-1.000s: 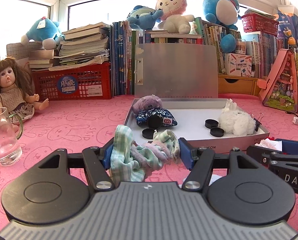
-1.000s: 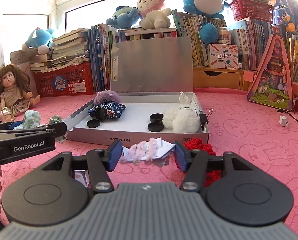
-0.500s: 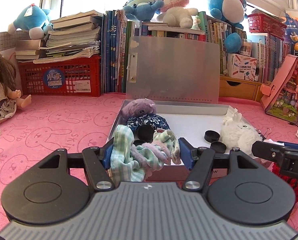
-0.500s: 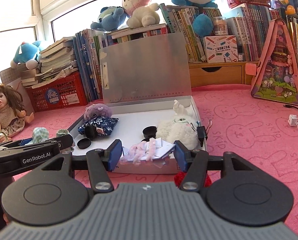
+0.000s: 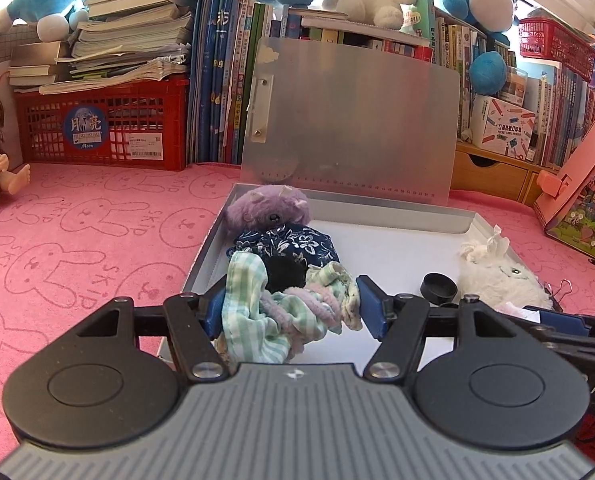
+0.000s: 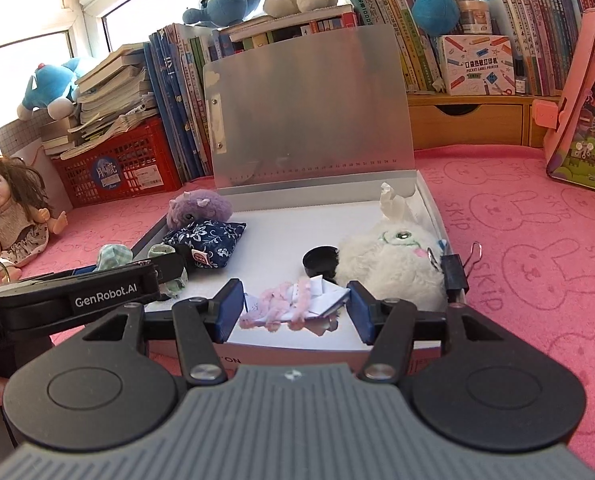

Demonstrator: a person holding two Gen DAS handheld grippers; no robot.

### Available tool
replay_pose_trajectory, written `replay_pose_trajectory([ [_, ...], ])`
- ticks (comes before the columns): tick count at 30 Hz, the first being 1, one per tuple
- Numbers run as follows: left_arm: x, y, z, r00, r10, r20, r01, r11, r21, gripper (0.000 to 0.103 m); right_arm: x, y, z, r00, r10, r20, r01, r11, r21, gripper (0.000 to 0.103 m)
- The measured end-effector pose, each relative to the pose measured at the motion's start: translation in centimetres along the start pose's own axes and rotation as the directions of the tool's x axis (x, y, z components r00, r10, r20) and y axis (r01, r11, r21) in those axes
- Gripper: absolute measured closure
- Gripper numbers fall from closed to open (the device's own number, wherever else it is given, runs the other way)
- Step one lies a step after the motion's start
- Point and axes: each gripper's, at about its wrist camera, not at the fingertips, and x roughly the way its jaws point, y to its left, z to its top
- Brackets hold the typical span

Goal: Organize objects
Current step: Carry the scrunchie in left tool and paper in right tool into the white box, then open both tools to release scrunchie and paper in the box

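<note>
Left gripper (image 5: 290,307): fingers clenched on a crumpled green-checked cloth bundle (image 5: 257,312), held over the near-left corner of the open grey shallow box (image 5: 397,216).
Right gripper (image 6: 295,309): fingers clenched on a folded white paper with pink fuzzy cord (image 6: 297,304), held above the box's front edge.
Tabletop (image 6: 537,240): covered in pink rabbit-print cloth.

Green checked cloth (image 5: 257,312) & white-pink paper bundle (image 6: 297,304) held above open box (image 6: 433,204).
</note>
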Motion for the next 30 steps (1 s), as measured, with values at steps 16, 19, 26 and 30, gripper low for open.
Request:
replay_pose_trajectory([
  [16, 5.1, 0.2, 1.4, 0.996, 0.04, -0.077, -0.038, 0.999, 0.029, 0.033, 5.1, -0.6, 1.3, 0.995, 0.003, -0.103, 0.002, 0.999, 0.045, 0.043],
  [19, 5.9, 0.1, 1.8, 0.996, 0.05, -0.079, -0.048, 0.998, 0.034, 0.033, 5.8, -0.7, 1.8, 0.994, -0.011, -0.108, 0.016, 0.999, 0.049, 0.043],
  [26, 8.3, 0.3, 2.9, 0.994, 0.073, -0.083, -0.068, 0.996, 0.058, 0.033, 8.1, -1.6, 3.5, 0.99, -0.04, -0.136, 0.05, 0.996, 0.071, 0.043],
  [30, 9.1, 0.4, 3.4, 0.992, 0.09, -0.086, -0.085, 0.994, 0.064, 0.033, 8.8, -1.7, 4.0, 0.989, -0.052, -0.14, 0.063, 0.995, 0.081, 0.043],
])
